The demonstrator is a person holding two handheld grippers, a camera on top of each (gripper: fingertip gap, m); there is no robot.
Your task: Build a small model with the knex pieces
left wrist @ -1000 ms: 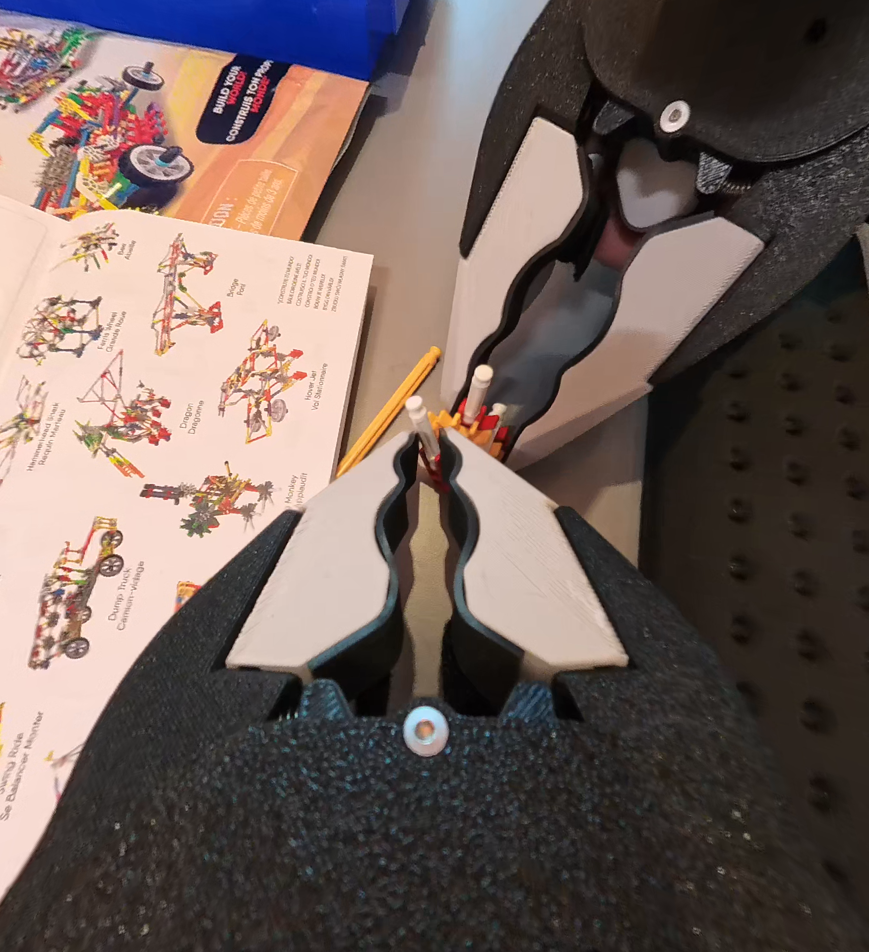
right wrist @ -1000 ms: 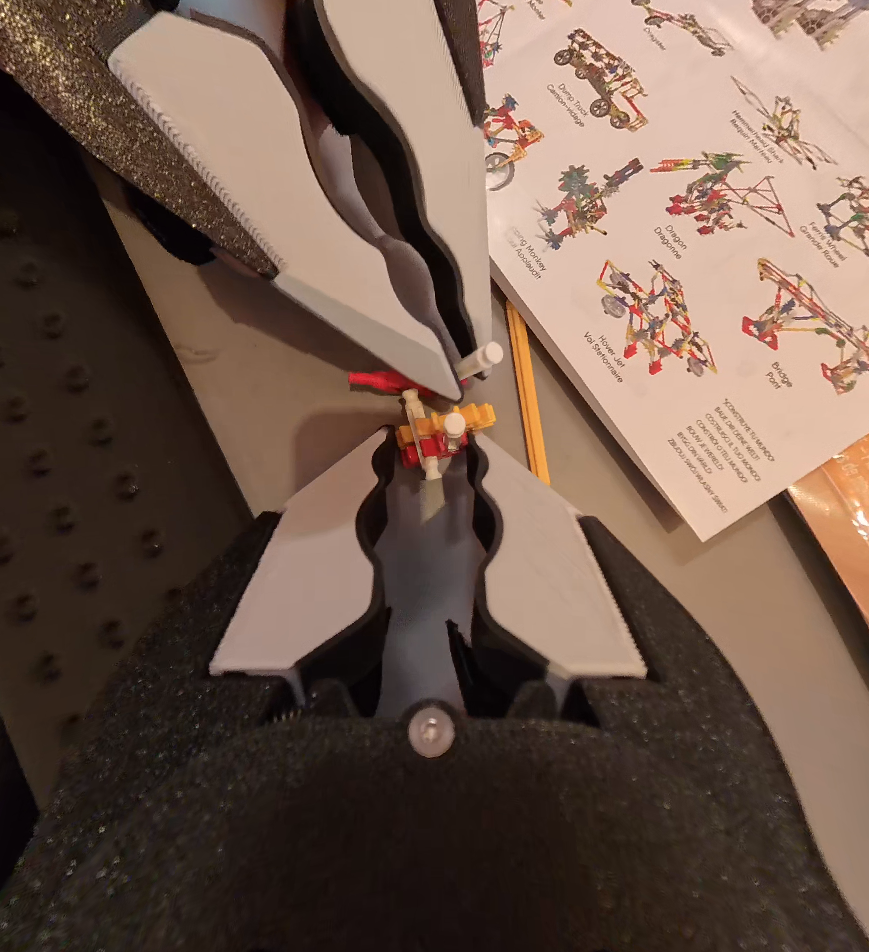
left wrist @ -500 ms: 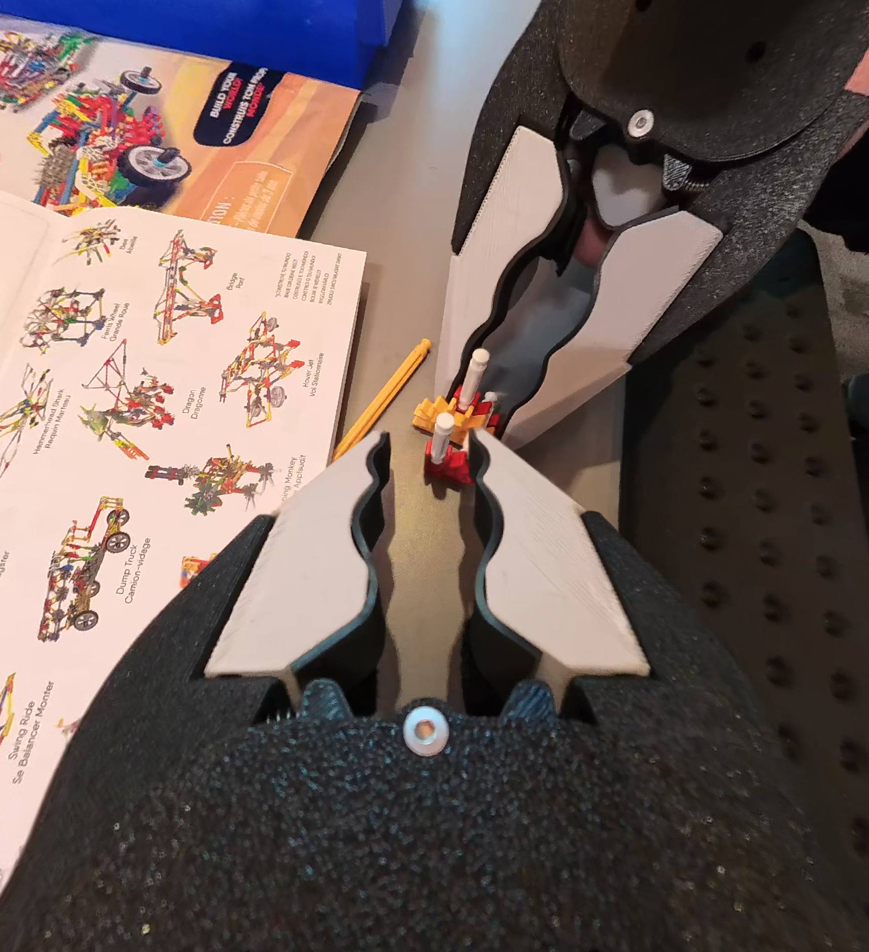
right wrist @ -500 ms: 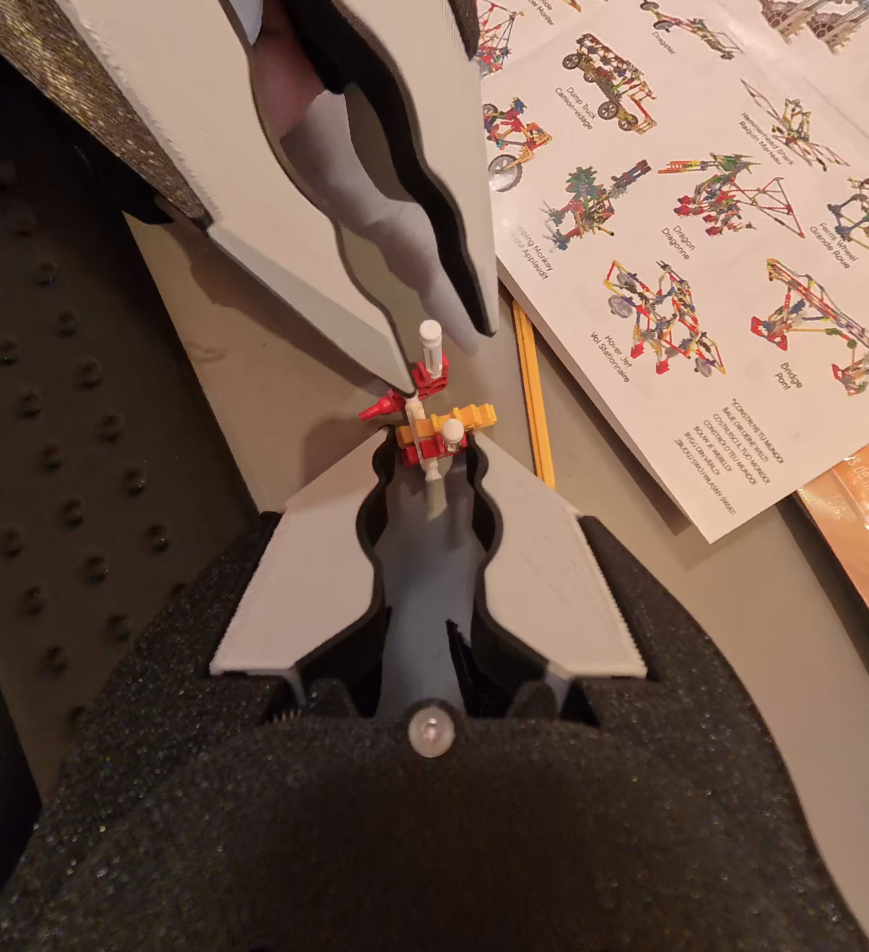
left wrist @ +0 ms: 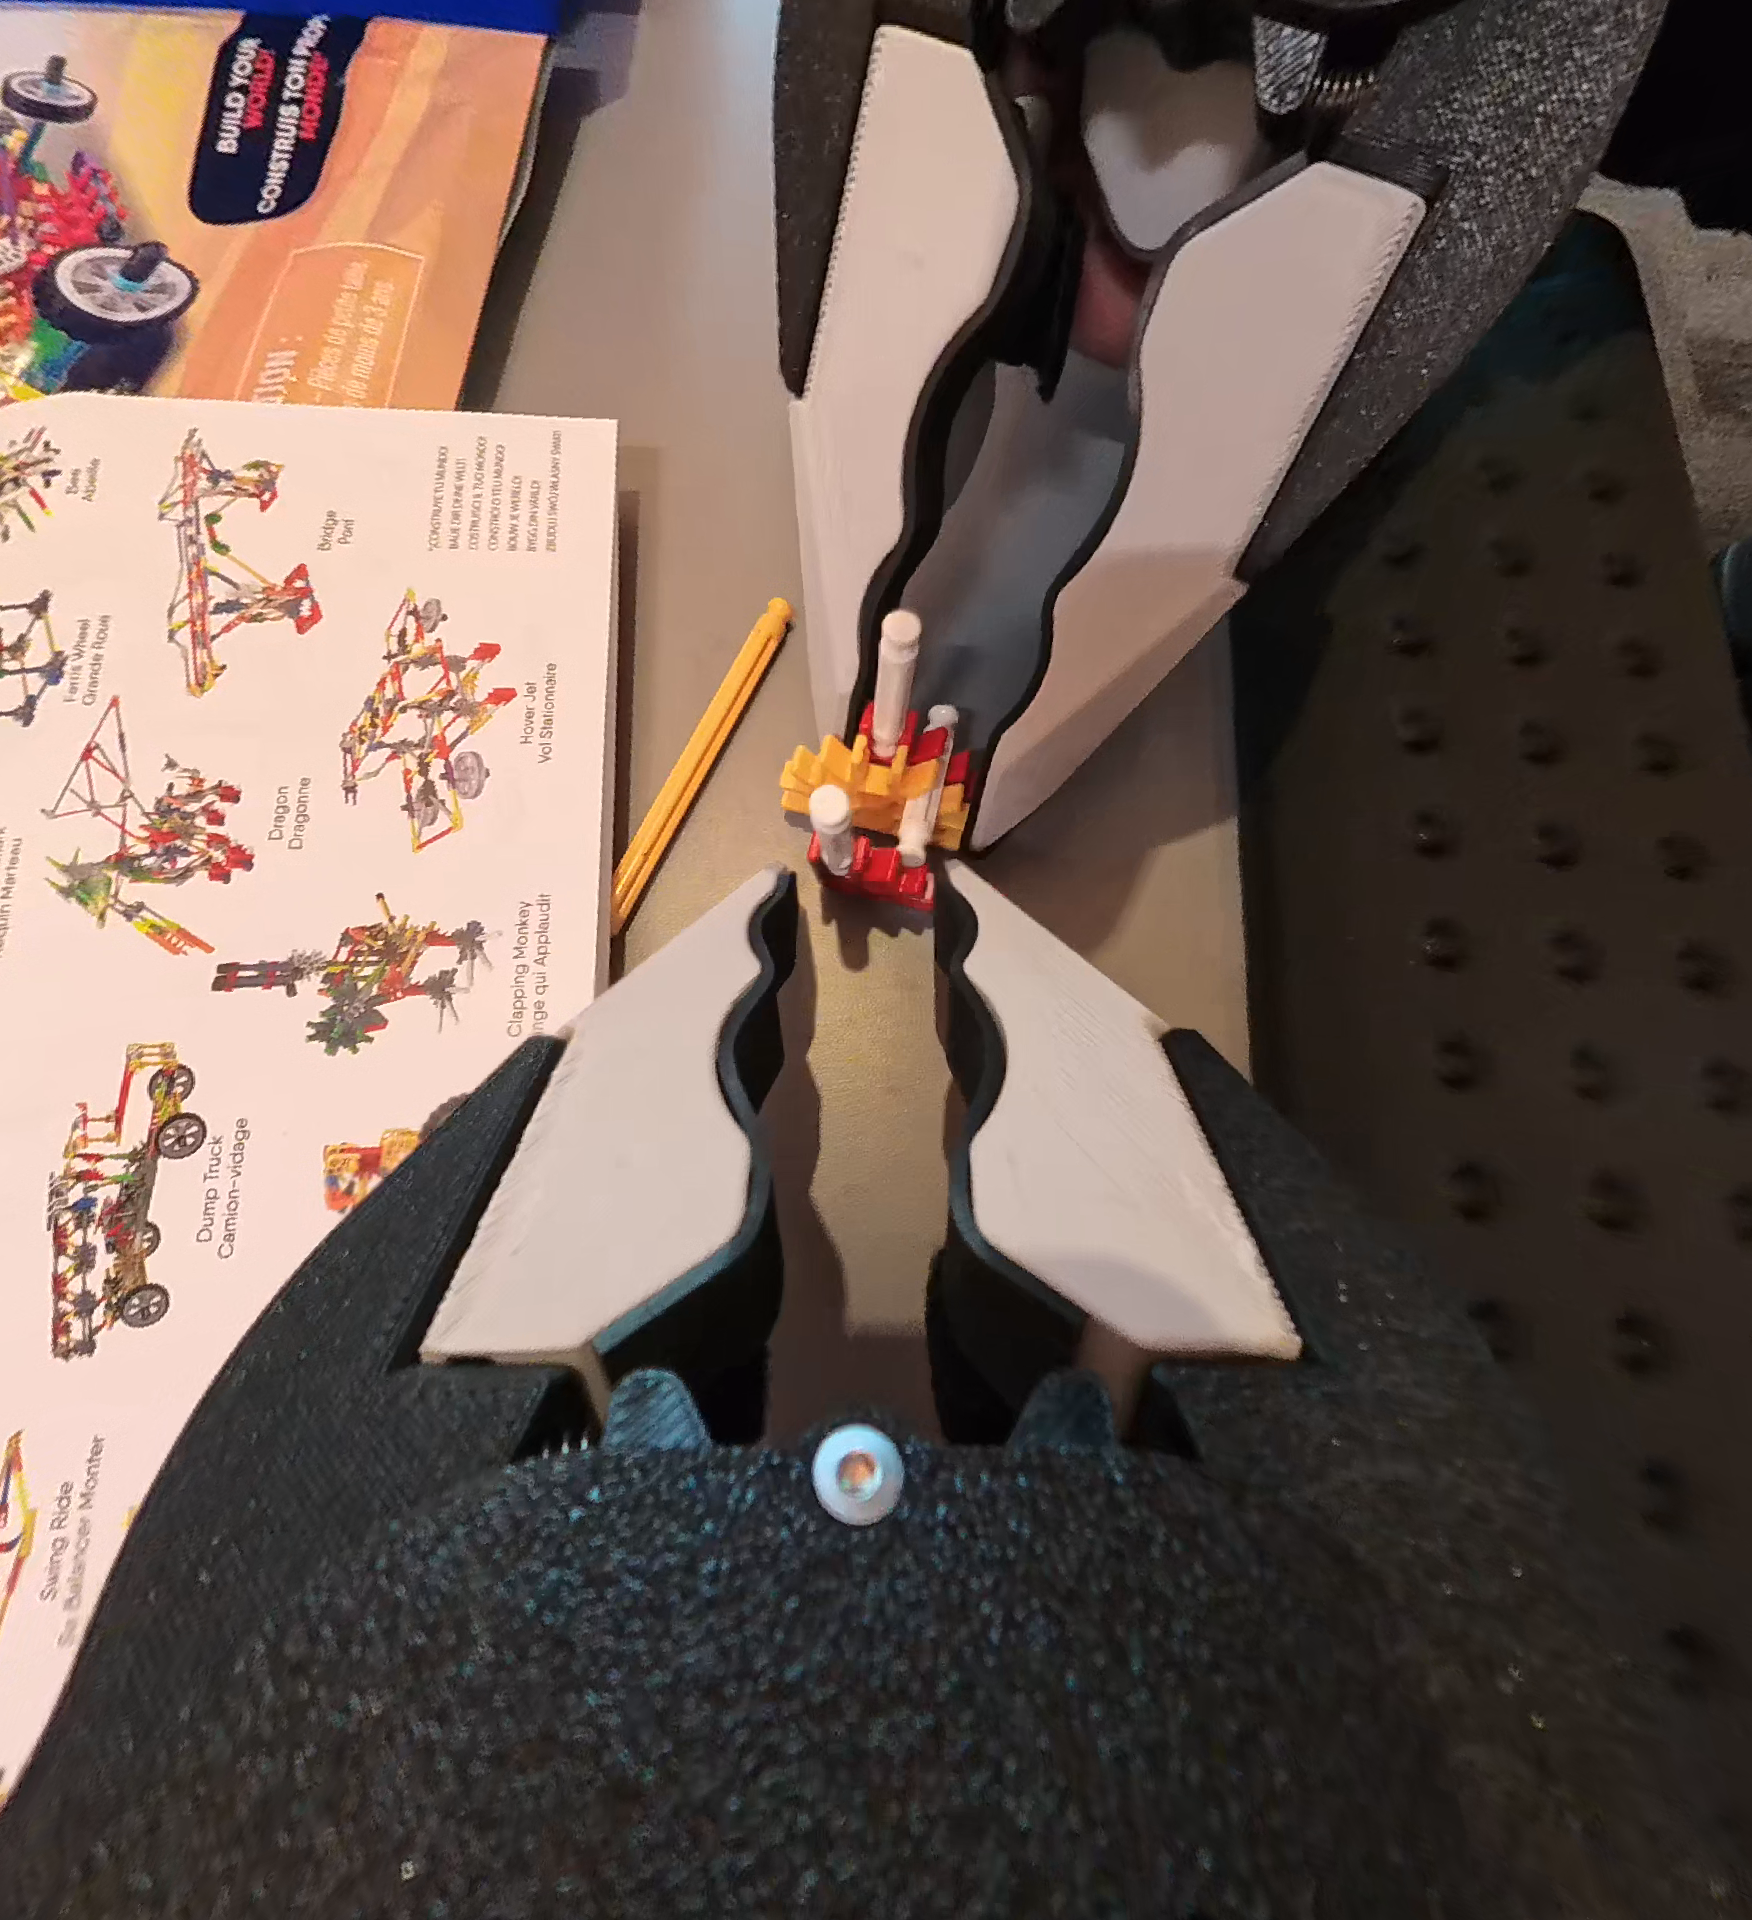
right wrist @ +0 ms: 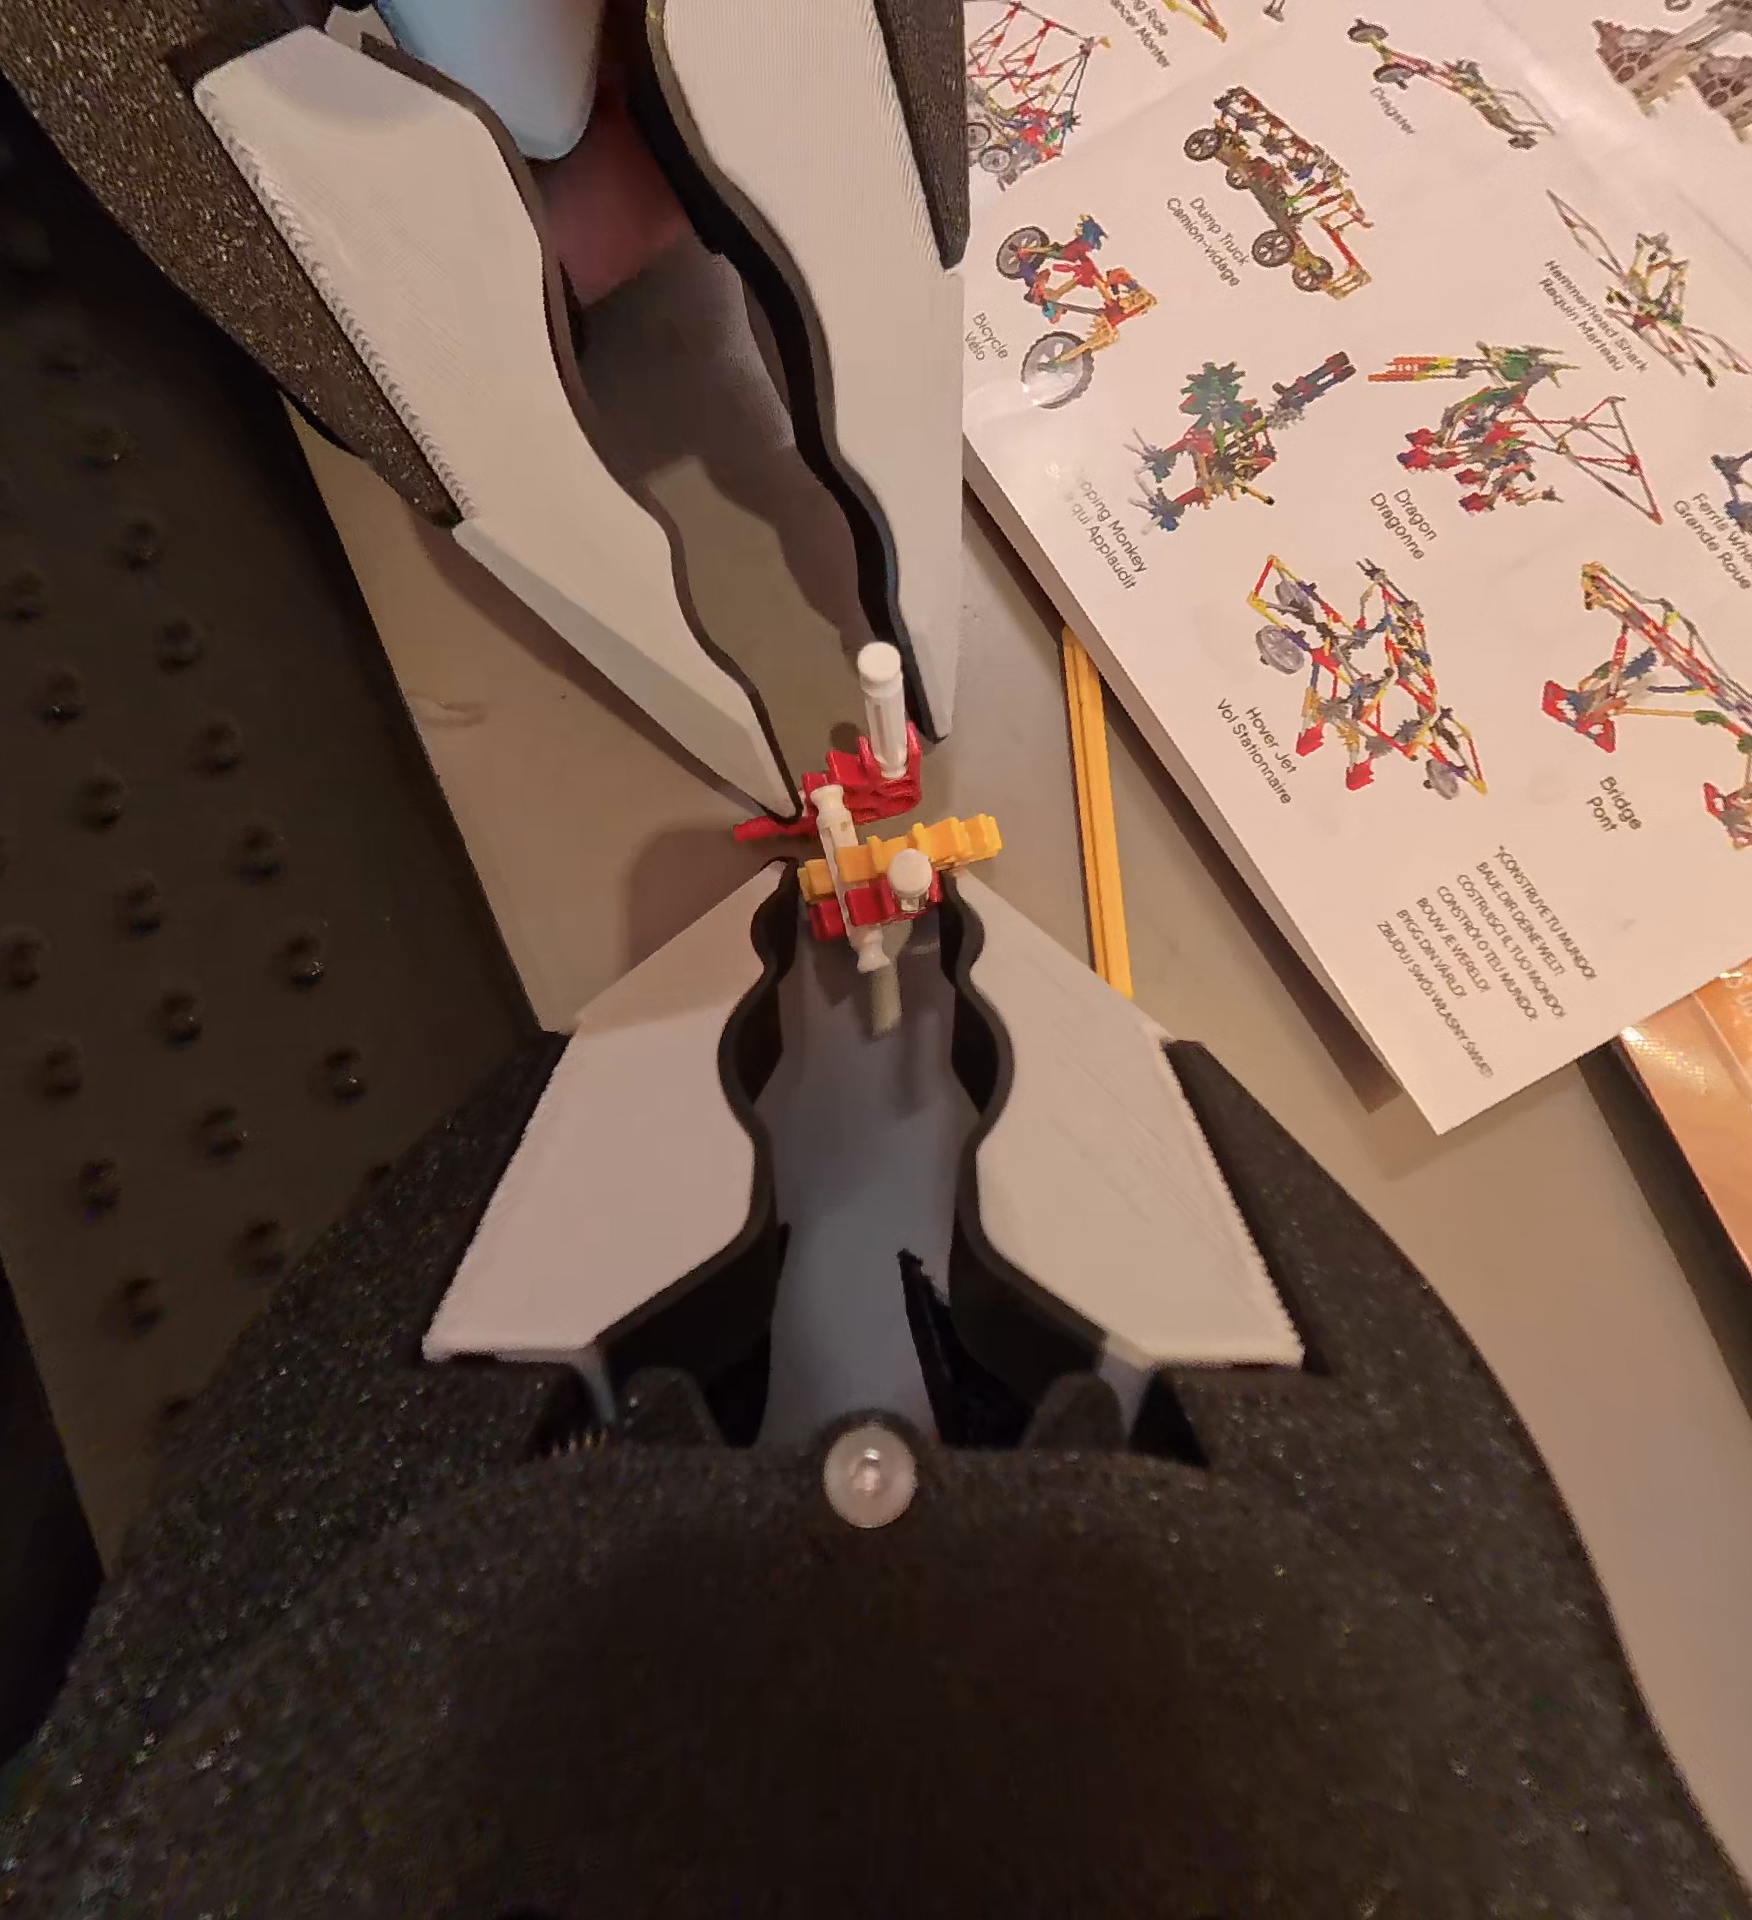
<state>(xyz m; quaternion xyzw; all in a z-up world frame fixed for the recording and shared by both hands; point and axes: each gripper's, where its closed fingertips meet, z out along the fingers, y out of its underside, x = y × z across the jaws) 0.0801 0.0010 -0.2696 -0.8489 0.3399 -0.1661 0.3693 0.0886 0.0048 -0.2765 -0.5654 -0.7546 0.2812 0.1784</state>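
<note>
A small toy assembly (left wrist: 882,800) of red and yellow connectors with short white rods sits just above the grey table. My right gripper (right wrist: 867,888) is shut on its red and yellow middle (right wrist: 882,883). It also shows in the left wrist view (left wrist: 913,779), coming in from the top. My left gripper (left wrist: 864,881) is open and empty, its tips just short of the assembly's near red connector (left wrist: 872,878). In the right wrist view the left gripper (right wrist: 859,767) stands open on either side of that red connector and its upright white rod (right wrist: 877,701).
A long yellow rod (left wrist: 706,758) lies on the table beside an open instruction booklet (left wrist: 280,779), which rests on an orange printed box lid (left wrist: 311,208). A black perforated mat (left wrist: 1526,935) covers the other side. The rod (right wrist: 1095,810) and booklet (right wrist: 1423,468) also show in the right wrist view. Both grippers' tips are close together, under 4 cm apart.
My left gripper was shut on the white rod and red connector. It has opened, let go and drawn back slightly. The right gripper keeps hold of the assembly.
</note>
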